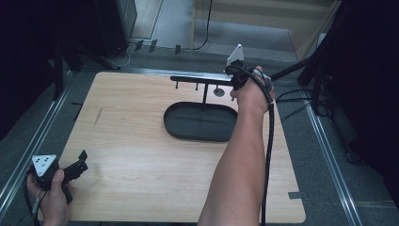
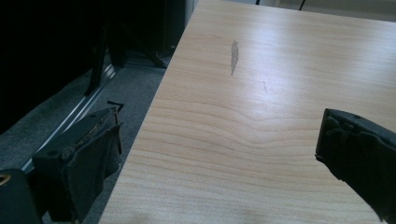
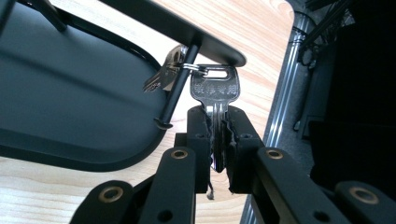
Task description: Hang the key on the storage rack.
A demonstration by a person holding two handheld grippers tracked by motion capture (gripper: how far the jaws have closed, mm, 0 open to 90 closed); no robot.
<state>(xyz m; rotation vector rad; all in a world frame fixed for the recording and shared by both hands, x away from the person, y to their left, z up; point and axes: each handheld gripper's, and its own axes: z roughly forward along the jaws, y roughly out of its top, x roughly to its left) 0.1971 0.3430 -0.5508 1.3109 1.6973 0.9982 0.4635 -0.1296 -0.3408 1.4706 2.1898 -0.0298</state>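
While the left gripper (image 1: 77, 168) rests with jaws released at the table's (image 1: 141, 155) near left corner, the right gripper (image 3: 218, 135) clamps a key (image 3: 215, 93) hanging on the rack's (image 3: 187, 32) hook near the far edge.

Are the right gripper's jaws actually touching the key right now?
Touching. In the right gripper view, the right gripper has both jaws pressed flat against the blade of the key, with no gap either side.
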